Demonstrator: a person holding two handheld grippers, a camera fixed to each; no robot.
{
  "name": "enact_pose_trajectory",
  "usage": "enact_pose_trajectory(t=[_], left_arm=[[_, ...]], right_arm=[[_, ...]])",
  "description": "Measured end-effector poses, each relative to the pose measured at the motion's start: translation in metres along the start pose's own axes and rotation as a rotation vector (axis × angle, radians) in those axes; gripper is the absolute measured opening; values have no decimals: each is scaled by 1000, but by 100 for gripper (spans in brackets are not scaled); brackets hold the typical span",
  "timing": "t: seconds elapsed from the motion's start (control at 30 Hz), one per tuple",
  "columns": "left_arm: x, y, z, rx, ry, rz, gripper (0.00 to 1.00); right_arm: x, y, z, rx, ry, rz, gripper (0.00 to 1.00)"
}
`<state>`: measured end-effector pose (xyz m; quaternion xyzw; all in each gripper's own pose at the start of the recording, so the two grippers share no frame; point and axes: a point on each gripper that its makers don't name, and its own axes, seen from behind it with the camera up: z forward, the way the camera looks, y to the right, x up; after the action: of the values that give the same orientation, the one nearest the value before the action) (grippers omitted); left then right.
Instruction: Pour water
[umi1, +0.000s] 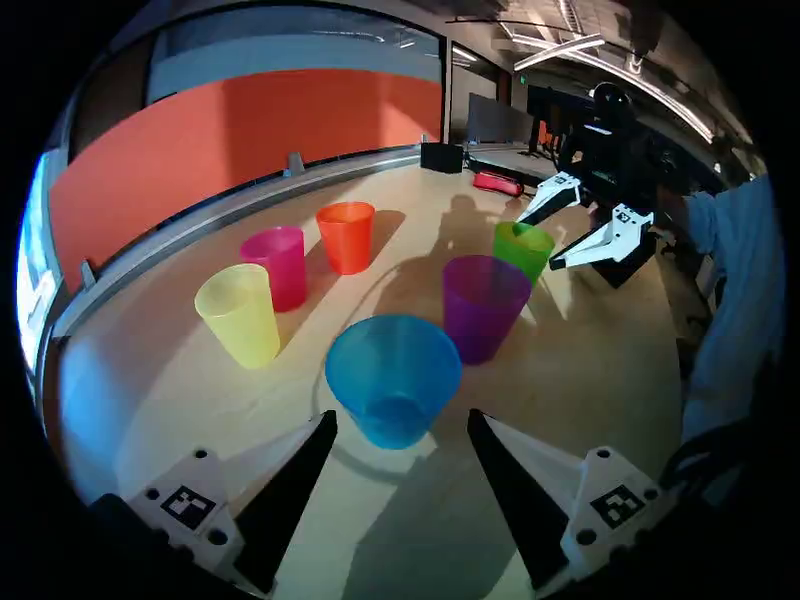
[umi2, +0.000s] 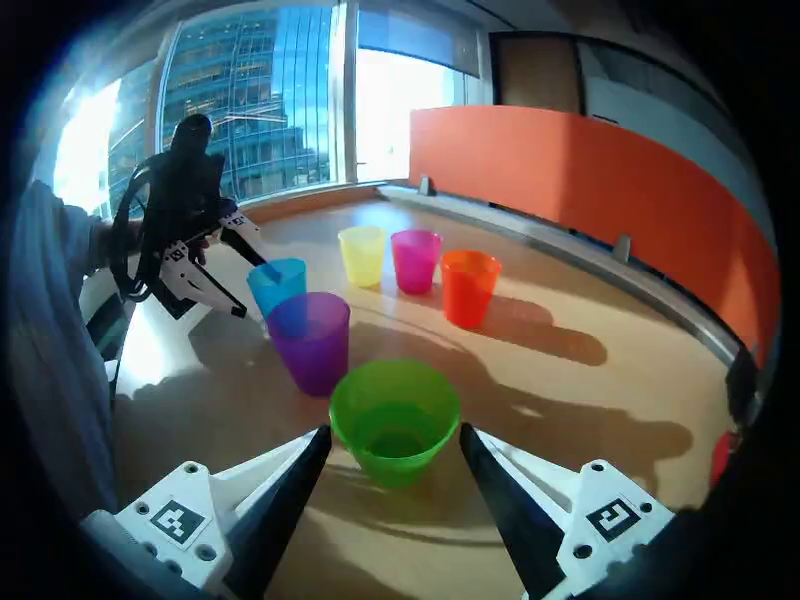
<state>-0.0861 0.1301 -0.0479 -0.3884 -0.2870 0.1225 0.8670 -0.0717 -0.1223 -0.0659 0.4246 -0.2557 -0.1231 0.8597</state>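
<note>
Left gripper view, L to R: yellow cup (umi1: 240, 315) mid-left, pink cup (umi1: 278, 265) just behind it, orange cup (umi1: 346, 236) upper centre, blue cup (umi1: 393, 378) low centre, purple cup (umi1: 483, 305) right of centre, green cup (umi1: 522, 250) behind that. All upright on the wooden table (umi1: 600, 350). Left gripper (umi1: 400, 425) at bottom edge, jaws wide open, blue cup btwn the fingers w/ a gap each side. Right gripper (umi1: 537, 243) upper right, jaws open either side of green cup. Pale sleeve (umi1: 740, 280) at far right.

Right gripper view, L to R: left gripper (umi2: 260, 292) upper left, open, one finger reaching the blue cup (umi2: 278, 283). Purple cup (umi2: 310, 340) centre-left. Green cup (umi2: 395, 420) low centre, btwn fingers of right gripper (umi2: 395, 432). Jaws open, tips v. near the cup, contact can't be told. Yellow cup (umi2: 362, 255), pink cup (umi2: 416, 260), orange cup (umi2: 470, 287) in a row upper centre. Water in any cup: can't tell.
</note>
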Motion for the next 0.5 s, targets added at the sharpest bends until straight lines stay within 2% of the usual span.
enact_pose_trajectory(t=[0.5], left_arm=[[-5, -1, -38, 105, 43, -12, 97]], right_arm=[[-8, 2, -41, -97, 50, 22, 100]])
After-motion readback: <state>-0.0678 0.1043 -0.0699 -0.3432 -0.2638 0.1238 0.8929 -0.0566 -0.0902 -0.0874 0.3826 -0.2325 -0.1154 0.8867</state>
